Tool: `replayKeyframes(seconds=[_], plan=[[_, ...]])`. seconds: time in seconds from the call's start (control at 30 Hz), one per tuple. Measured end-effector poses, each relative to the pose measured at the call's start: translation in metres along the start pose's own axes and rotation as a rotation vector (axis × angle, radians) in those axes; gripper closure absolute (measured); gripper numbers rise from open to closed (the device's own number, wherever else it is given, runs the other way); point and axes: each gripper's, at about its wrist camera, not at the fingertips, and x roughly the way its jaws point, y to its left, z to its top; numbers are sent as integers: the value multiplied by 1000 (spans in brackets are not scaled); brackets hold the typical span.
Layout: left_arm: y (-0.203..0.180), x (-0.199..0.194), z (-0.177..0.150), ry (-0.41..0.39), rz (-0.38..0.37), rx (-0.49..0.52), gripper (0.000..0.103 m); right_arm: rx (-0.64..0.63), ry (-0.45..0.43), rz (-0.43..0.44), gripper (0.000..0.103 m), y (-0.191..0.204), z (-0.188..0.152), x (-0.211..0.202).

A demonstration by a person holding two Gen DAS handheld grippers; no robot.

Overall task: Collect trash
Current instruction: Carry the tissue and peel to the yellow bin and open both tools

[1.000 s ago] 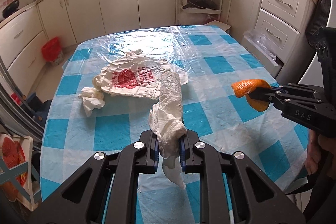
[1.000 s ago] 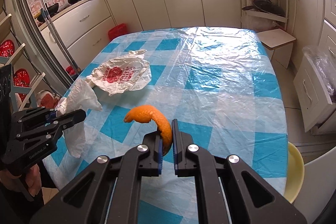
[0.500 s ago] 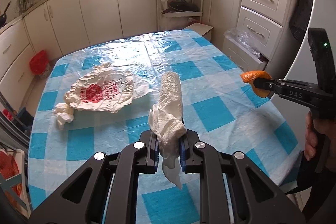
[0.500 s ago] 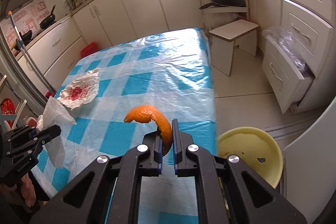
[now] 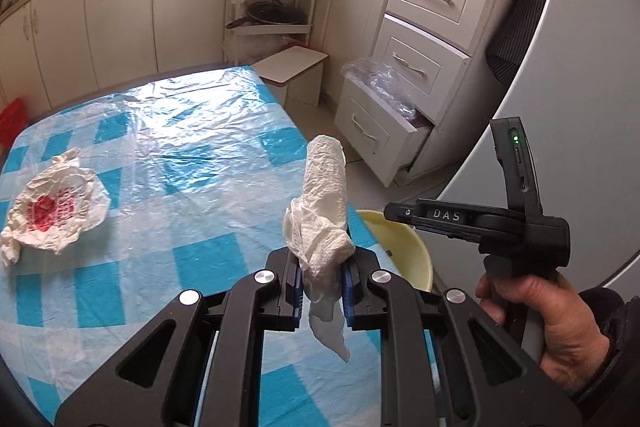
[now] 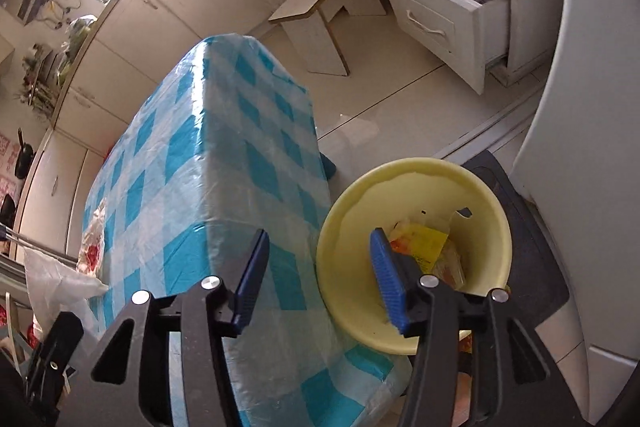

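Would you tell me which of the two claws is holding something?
The left claw: it clamps a white paper towel. The right claw, opening above the yellow bin, holds nothing.

We see a blue-and-white checked tablecloth [image 5: 168, 211] under clear film. The paper towel [image 5: 324, 211] is white. The crumpled bag [image 5: 56, 211] is white with red print. The bin [image 6: 416, 195] is pale yellow, holding yellow and orange scraps. The right gripper [image 6: 320, 275] is black with blue pads [image 6: 386, 279]. The cabinets [image 5: 120, 19] are cream.
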Motion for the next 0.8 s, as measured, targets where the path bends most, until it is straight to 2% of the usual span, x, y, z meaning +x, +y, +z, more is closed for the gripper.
replayKeyframes(seconds=[0.17, 0.33, 0.47, 0.53, 0.67, 0.8], plan=[[-19, 23, 4, 45, -32, -8, 89, 44, -103, 37, 45, -6, 7, -27], [-48, 46, 8, 79, -65, 10, 89, -3, -277, 72, 36, 7, 16, -72], [-70, 64, 9, 106, -83, 25, 89, -25, -409, 98, 33, 7, 20, -105], [-77, 75, 9, 122, -87, 25, 89, -16, -444, 107, 31, 2, 22, -115], [-89, 102, 9, 180, -81, 26, 87, 5, -460, 126, 31, -6, 27, -122], [-96, 128, 6, 240, -74, 9, 69, 24, -464, 149, 31, -11, 29, -126]])
